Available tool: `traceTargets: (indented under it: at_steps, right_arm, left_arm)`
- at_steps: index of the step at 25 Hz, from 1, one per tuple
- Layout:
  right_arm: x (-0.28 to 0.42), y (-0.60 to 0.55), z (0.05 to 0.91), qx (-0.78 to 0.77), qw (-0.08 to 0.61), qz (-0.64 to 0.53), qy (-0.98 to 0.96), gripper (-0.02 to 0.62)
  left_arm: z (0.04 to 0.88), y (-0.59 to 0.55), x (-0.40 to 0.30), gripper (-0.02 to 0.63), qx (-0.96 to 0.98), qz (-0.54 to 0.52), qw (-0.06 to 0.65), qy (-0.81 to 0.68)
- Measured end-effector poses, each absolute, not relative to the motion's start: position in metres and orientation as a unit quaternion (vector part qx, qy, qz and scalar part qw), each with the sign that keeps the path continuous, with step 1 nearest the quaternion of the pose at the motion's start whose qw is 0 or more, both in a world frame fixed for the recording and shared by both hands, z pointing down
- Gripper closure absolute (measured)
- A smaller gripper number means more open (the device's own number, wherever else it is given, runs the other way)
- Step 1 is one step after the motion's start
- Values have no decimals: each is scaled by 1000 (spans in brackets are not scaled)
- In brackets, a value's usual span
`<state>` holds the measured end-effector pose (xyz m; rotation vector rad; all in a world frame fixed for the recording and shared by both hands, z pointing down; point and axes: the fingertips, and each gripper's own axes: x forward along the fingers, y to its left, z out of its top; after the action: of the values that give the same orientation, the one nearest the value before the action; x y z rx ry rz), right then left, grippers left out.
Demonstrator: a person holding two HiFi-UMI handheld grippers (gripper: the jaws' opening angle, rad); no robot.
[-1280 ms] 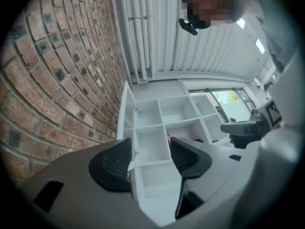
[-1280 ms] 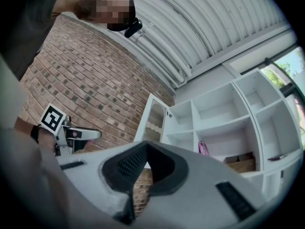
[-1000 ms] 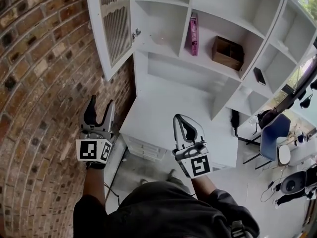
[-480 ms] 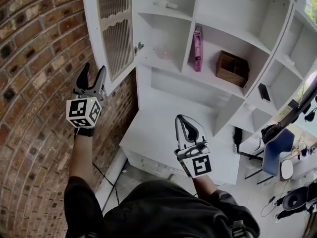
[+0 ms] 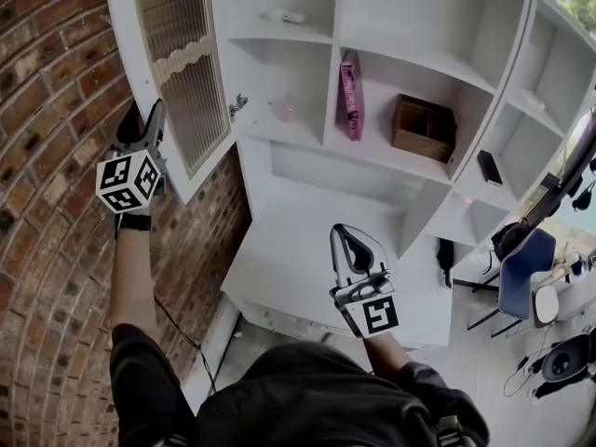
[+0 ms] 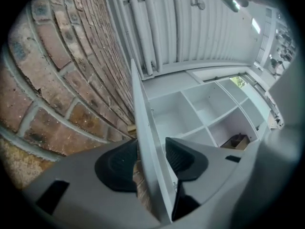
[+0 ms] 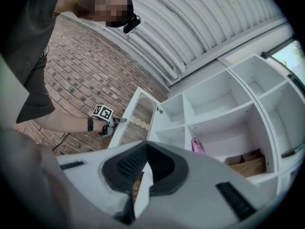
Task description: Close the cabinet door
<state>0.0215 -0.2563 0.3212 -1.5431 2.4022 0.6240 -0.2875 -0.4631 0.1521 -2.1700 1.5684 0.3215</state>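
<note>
The white cabinet door (image 5: 172, 63), with a ribbed panel, stands swung wide open against the brick wall. My left gripper (image 5: 144, 110) is raised to the door's free edge. In the left gripper view that edge (image 6: 143, 128) runs between the two pads of the left gripper (image 6: 151, 147). Its jaws have just been closing, but a gap still shows beside the left pad (image 6: 116, 163). My right gripper (image 5: 342, 231) hangs lower over the white desk, shut, with nothing in it. The right gripper view shows the door (image 7: 136, 120) and the left gripper (image 7: 116, 121) at its edge.
A brick wall (image 5: 47, 203) lies right behind the open door. The white shelf unit holds a pink book (image 5: 351, 82), a brown wooden box (image 5: 424, 127) and a small black object (image 5: 489, 168). A white desk top (image 5: 307, 250) juts out below. A blue chair (image 5: 521, 282) stands at right.
My left gripper has risen from beside the desk up and left to the door's free edge. The right gripper has stayed almost where it was.
</note>
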Motion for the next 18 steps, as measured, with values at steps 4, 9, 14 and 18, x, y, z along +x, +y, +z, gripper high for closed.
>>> traceTargets:
  at_steps: [4, 9, 14, 18]
  right_arm:
    - [32, -261, 327, -535, 109, 203, 813, 594]
    - [39, -267, 333, -539, 106, 192, 813, 594]
    - [40, -270, 334, -540, 105, 190, 813, 594]
    - [43, -269, 337, -545, 103, 188, 811, 594]
  left_arm:
    - [147, -465, -290, 484, -771, 127, 230, 580]
    - [147, -454, -274, 515, -766, 144, 235, 581]
    - [146, -438, -236, 520, -767, 143, 261, 569]
    - [147, -432, -215, 520, -761, 149, 268, 571]
